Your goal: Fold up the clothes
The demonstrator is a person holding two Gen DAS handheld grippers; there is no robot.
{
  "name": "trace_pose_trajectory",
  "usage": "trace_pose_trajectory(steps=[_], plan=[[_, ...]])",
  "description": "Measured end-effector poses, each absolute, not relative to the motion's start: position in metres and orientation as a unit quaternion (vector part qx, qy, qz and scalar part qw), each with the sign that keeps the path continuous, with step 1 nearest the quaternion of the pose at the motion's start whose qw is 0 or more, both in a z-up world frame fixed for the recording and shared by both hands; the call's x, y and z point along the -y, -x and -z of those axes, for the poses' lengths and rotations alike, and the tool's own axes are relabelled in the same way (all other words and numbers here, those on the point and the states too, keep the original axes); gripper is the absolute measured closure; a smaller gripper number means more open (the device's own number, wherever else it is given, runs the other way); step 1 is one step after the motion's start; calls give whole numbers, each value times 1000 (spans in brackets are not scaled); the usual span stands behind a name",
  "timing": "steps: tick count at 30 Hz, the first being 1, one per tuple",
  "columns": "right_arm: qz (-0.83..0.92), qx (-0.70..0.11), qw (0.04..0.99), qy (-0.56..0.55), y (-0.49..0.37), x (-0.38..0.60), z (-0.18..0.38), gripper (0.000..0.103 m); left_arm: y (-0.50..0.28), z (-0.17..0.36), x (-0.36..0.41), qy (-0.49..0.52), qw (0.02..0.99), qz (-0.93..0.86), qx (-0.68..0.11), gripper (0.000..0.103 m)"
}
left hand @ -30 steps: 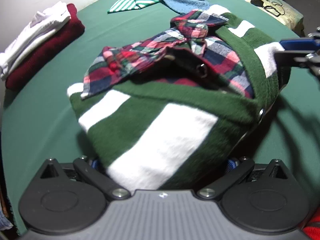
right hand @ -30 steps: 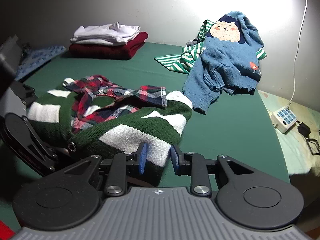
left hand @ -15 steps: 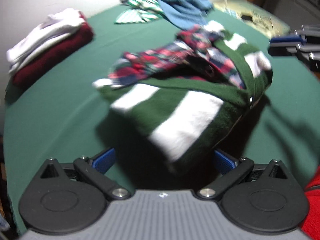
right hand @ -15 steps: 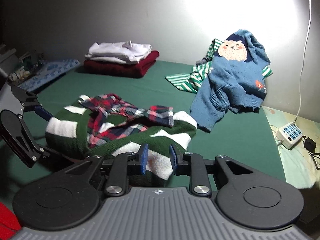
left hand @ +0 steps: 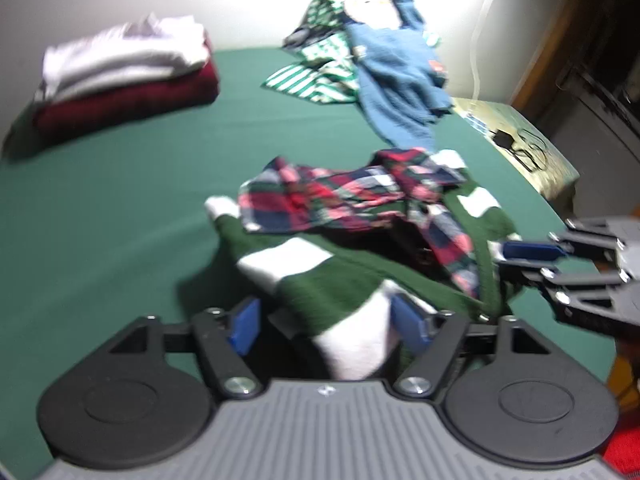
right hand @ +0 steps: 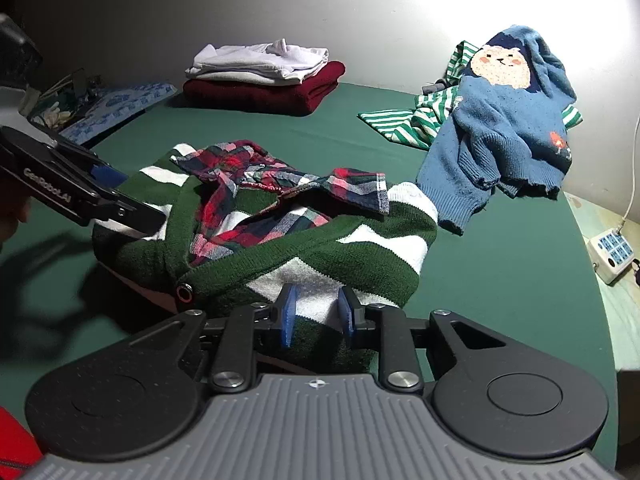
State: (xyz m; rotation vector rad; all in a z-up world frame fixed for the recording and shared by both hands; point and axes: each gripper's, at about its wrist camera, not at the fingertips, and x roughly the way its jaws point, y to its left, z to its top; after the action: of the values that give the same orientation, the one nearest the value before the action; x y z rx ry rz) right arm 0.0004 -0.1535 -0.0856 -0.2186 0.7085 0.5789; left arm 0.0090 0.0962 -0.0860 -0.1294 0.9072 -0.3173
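A green-and-white striped cardigan [left hand: 320, 288] lies bunched on the green table, with a red plaid shirt [left hand: 340, 196] inside it. My left gripper [left hand: 326, 322] is open, and the cardigan's near white corner sits between its blue pads. Only the right pad touches the cloth. In the right wrist view the cardigan [right hand: 304, 248] and plaid shirt [right hand: 248, 200] spread just ahead. My right gripper [right hand: 317, 316] is shut on the cardigan's striped hem. That gripper also shows at the cardigan's right edge in the left wrist view.
A folded stack [right hand: 264, 76], white on maroon, sits at the back left. A blue bear sweater [right hand: 504, 120] and a green-striped garment [right hand: 416, 124] lie heaped at the back right. A power strip [right hand: 612, 252] rests past the green table cover [right hand: 500, 280] on the right.
My left gripper's fingers have narrowed around the cardigan's corner and its view has tilted up toward the wall. The right gripper kept its hold on the hem.
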Motion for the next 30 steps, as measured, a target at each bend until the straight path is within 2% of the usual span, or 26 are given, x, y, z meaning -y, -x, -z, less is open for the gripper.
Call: trace_pose_trajectory(steps=[7, 9, 11, 12, 15, 24, 26, 28, 30], plan=[[-276, -345, 894, 71, -6, 161, 83, 76, -15, 91, -107, 89, 880, 162, -438, 12], [-269, -348, 896, 55, -7, 170, 75, 69, -17, 93, -110, 97, 878, 164, -439, 10], [-255, -356, 899, 23, -14, 182, 70, 54, -14, 90, -117, 103, 878, 159, -439, 9], [-250, -365, 897, 10, -18, 187, 70, 52, -11, 88, -120, 102, 878, 156, -440, 7], [-232, -389, 891, -13, -31, 195, 76, 52, -9, 90, -127, 98, 878, 147, -445, 1], [-265, -433, 858, -84, -62, 195, 101, 48, -31, 114, -127, 144, 858, 161, -466, 1], [-273, -438, 852, -87, -66, 194, 104, 46, -34, 115, -126, 143, 858, 165, -465, 1], [-278, -441, 850, -79, -69, 193, 105, 38, -35, 115, -125, 134, 859, 166, -466, 1], [-285, -443, 847, -70, -71, 195, 105, 37, -35, 114, -125, 136, 856, 168, -469, 1]])
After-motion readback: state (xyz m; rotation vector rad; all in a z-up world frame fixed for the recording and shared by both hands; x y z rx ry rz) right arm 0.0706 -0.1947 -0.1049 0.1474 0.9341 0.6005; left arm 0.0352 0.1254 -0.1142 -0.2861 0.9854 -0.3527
